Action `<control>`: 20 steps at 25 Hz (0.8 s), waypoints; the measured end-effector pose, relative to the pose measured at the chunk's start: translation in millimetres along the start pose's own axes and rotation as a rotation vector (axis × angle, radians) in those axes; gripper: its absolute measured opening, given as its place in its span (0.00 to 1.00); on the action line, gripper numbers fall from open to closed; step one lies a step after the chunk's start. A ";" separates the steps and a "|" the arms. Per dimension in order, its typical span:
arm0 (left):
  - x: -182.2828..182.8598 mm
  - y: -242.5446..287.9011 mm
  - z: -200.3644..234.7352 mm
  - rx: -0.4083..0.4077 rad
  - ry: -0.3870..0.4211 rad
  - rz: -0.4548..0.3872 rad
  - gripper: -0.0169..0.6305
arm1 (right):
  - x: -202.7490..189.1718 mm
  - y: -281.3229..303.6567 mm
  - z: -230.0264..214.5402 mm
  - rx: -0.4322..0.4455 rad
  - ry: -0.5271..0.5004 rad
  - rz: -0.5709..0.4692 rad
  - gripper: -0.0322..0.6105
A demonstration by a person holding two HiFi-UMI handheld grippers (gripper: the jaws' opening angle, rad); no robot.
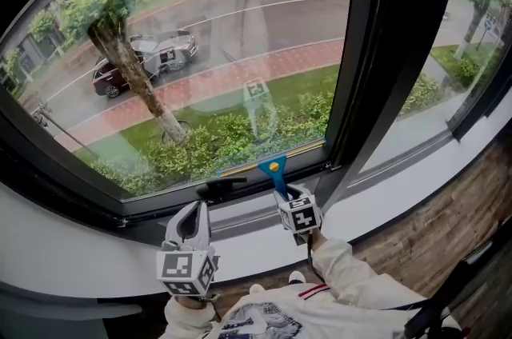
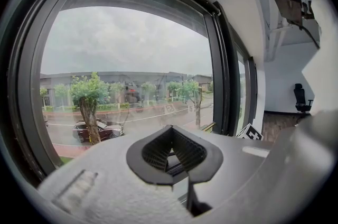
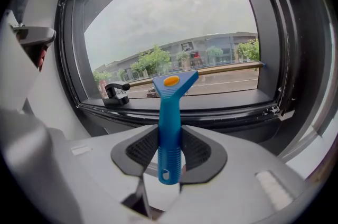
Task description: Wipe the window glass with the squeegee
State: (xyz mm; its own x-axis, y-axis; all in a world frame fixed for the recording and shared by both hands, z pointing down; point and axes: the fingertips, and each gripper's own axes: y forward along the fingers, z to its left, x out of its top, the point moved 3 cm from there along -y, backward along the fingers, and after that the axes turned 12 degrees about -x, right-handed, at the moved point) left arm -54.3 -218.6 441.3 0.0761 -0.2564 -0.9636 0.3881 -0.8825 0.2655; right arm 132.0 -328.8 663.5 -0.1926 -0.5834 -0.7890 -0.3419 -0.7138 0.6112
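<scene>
Right tongs [image 3: 170, 151] are pinching the squeegee [image 3: 170, 128] by its ribbed blue handle, upright, with a pad on either side of the grip. Left tongs [image 2: 170, 153] are pressed together at the tips with nothing between them, and hang idle low by the sill, to the left of the right tongs. In the head view the squeegee [image 1: 276, 169] reaches up from the right tongs [image 1: 298, 211] to the window glass [image 1: 208, 65]. Its long yellowish blade [image 1: 268, 157] lies along the very bottom of the pane, just above the lower window frame [image 1: 240, 197] and right of the black window handle [image 1: 220, 187]. Left tongs [image 1: 190, 237] are clear of the glass and touch nothing. As for progress, the tool is in hand and at the glass, so pickup is done. The glass shows no foam, water film, streaks or wiped band, so I cannot tell which part is already wiped. Judging from the blade sitting at the bottom edge, nearly the whole pane above it looks left to cover. Outside there is a tree [image 1: 120, 17] and a parked car [image 1: 148, 61]. No brand or writing is readable. The squeegee head has a plain orange oval [image 3: 171, 81] with no print I can make out, the gripper cubes carry only black-and-white square markers, and the car plate is too small to read.
</scene>
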 end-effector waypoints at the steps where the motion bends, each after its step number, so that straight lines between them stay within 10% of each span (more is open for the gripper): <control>1: -0.3 -0.1 0.4 0.003 -0.003 0.001 0.03 | -1.8 -0.1 -0.1 -0.001 -0.003 0.008 0.26; 20: -4.1 7.8 -17.1 0.033 -0.017 0.014 0.03 | -5.0 -19.6 1.5 0.001 0.006 -0.027 0.26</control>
State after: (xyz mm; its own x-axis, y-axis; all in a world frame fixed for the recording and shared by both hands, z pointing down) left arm -35.8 -217.7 446.8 0.0650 -0.2751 -0.9592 0.3564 -0.8915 0.2798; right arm 138.3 -311.3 655.4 -0.1782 -0.5664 -0.8046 -0.3477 -0.7287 0.5900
